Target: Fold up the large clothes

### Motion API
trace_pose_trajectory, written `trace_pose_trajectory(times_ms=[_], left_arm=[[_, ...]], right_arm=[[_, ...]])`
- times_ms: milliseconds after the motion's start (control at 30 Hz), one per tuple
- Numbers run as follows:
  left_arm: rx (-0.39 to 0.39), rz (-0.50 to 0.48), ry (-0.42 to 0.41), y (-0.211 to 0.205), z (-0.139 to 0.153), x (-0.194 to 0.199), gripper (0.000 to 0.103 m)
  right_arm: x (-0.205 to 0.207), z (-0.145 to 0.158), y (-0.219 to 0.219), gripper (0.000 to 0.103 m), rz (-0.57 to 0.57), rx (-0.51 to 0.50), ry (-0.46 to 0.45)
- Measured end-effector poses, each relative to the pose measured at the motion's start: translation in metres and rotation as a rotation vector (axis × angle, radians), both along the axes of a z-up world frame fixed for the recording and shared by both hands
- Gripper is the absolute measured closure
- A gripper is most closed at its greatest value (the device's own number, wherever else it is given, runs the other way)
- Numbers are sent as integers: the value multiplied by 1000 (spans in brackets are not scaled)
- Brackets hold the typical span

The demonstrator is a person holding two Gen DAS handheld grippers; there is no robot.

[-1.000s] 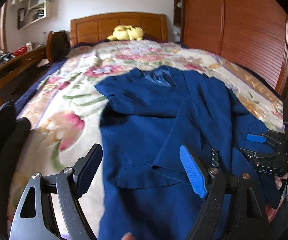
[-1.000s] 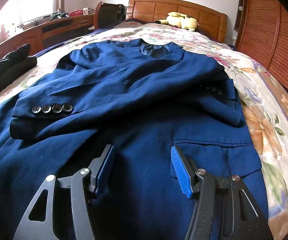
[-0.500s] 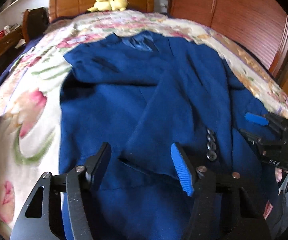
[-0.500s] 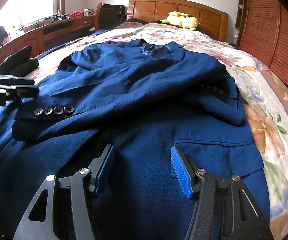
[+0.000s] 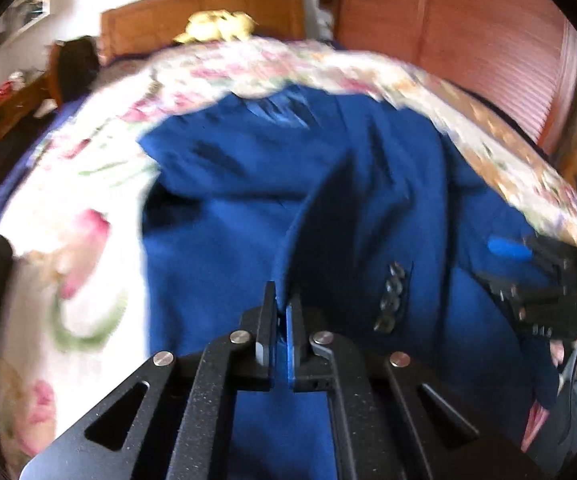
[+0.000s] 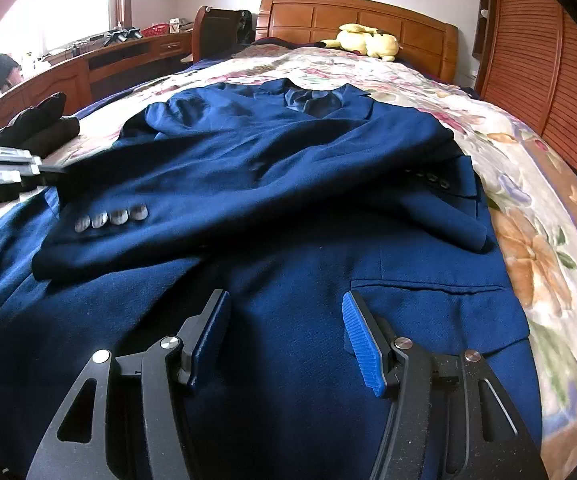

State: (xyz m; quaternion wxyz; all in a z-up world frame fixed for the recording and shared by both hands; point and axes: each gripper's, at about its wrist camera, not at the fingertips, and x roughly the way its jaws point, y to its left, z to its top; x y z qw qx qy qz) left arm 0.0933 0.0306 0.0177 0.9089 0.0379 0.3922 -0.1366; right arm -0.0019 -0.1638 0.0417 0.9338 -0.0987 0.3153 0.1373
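fabric is now caught in your left claw (image 5: 281, 318): a second ago its blue pads stood wide over the jacket (image 5: 328, 208), and now they are pressed together on a raised fold beside the near sleeve cuff with the row of buttons (image 5: 392, 296). that view is blurred, and it sits closer over the cloth than before. you have your grip, so the lift-and-fold can start from this side.

your right claw (image 6: 284, 332) has not changed. its pads are spread, hovering over the lower front of the jacket (image 6: 288, 200) near the pocket flap (image 6: 428, 284), holding nothing.

the jacket lies face up across the flowered bed (image 6: 536, 216), collar toward the headboard, hem at the foot edge nearest you, both sleeves crossed over the chest. the sleeves look done, so the body fold is likely next. watch that the pinch holds more than one thin layer before you raise it.
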Motion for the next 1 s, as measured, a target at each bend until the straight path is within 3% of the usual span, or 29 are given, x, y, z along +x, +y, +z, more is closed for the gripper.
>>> trace_pose_trajectory(times_ms=[133, 233, 400, 467, 567, 600, 1000], left_arm=[[-1, 25, 17, 17, 4, 8, 99], [23, 52, 12, 25, 5, 3, 92], [5, 44, -37, 35, 13, -16, 60], [11, 50, -67, 39, 17, -30, 56], [7, 87, -106, 51, 19, -53, 28], [3, 92, -115, 55, 18, -61, 24], [-1, 161, -78, 80, -11, -122, 24]], right_arm=[[1, 0, 0, 43, 1, -2, 0], [1, -1, 1, 43, 1, -2, 0], [1, -1, 0, 43, 2, -1, 1], [1, -1, 1, 43, 2, -2, 1], [1, -1, 0, 43, 4, 1, 3], [1, 0, -1, 43, 5, 2, 4], [-5, 0, 0, 43, 1, -23, -9]])
